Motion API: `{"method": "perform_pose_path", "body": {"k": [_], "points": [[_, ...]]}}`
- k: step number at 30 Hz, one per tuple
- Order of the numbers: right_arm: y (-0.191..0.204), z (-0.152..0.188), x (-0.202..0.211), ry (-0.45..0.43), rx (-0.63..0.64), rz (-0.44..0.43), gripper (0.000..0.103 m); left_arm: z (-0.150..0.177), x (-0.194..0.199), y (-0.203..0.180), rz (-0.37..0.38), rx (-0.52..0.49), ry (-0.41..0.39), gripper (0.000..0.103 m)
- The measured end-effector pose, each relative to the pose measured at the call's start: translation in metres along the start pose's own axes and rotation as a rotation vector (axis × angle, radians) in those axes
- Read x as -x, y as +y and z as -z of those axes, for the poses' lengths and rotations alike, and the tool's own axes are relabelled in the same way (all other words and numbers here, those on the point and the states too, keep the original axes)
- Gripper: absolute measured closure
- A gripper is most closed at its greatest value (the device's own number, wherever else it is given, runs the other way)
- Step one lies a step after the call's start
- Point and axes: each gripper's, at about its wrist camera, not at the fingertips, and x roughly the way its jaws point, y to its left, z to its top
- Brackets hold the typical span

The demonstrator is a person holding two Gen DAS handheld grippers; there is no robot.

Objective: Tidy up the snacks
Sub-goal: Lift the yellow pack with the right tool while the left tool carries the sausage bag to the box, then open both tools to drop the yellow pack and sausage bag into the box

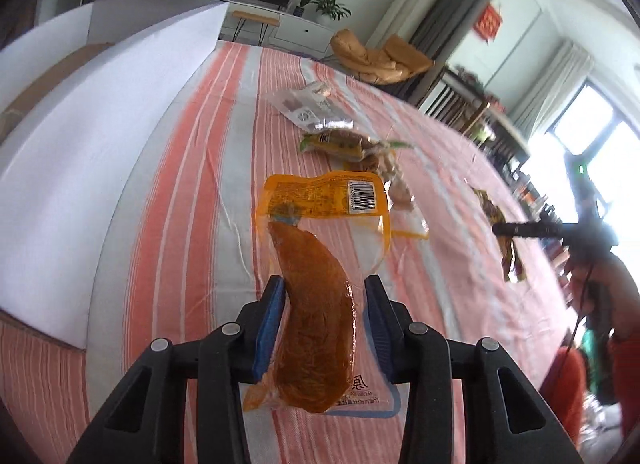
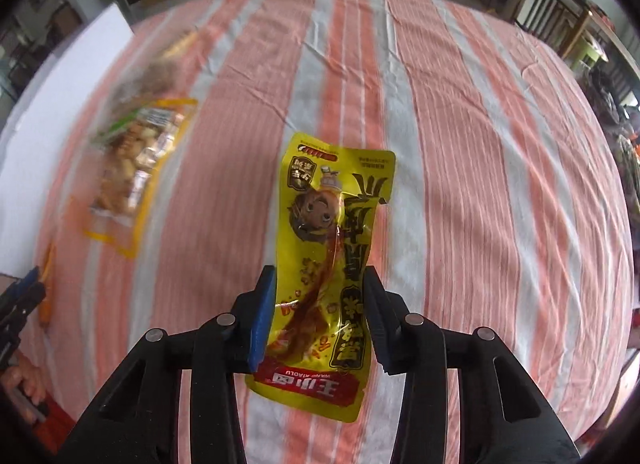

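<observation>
Striped cloth [image 2: 460, 168]; left gripper [image 1: 322, 320] grips glossy sausage pouch [image 1: 316, 324].

The left tongs [image 1: 324, 296] gripped a clear packet with an orange header [image 1: 320, 260], its brown sausage-shaped snack pressed between the blue pads [image 1: 269, 328], and the packet hung above the striped worktop [image 1: 192, 184]. Beyond the tongs lay a heap of other snack packets [image 1: 344, 140], one with green ends, blurred. Off to the left of the tongs stood a white box [image 1: 92, 136], its flap raised. Well to the right of them, the right tongs [image 1: 516, 230] carried a dark yellowish packet [image 1: 504, 240] above the cloth, too blurred to read.
</observation>
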Motion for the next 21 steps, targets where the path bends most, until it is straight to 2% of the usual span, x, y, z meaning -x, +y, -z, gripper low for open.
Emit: {"method": "perform_pose_path", "body": {"k": [4, 7, 11, 14, 18, 20, 21], "points": [[0.006, 0.004, 0.033, -0.07, -0.028, -0.107, 0.059, -0.006, 0.019, 0.002, 0.071, 0.058, -0.039, 0.063], [0.013, 0.0, 0.051, -0.109, -0.073, -0.23, 0.059, -0.017, 0.041, 0.002, 0.123, 0.086, -0.086, 0.064], [0.047, -0.019, 0.075, -0.154, -0.068, -0.376, 0.059, -0.047, 0.085, 0.014, 0.154, 0.114, -0.176, 0.064], [0.096, -0.043, 0.094, -0.194, -0.036, -0.5, 0.059, -0.074, 0.117, 0.035, 0.1, 0.119, -0.237, 0.064], [0.182, -0.081, 0.109, -0.215, 0.018, -0.664, 0.059, -0.105, 0.153, 0.076, 0.003, 0.145, -0.305, 0.064], [0.229, -0.096, 0.112, -0.215, 0.064, -0.723, 0.058, -0.116, 0.166, 0.094, -0.092, 0.133, -0.324, 0.064], [0.254, -0.101, 0.111, -0.215, 0.09, -0.738, 0.058, -0.12, 0.169, 0.103, -0.151, 0.124, -0.326, 0.06]]}}
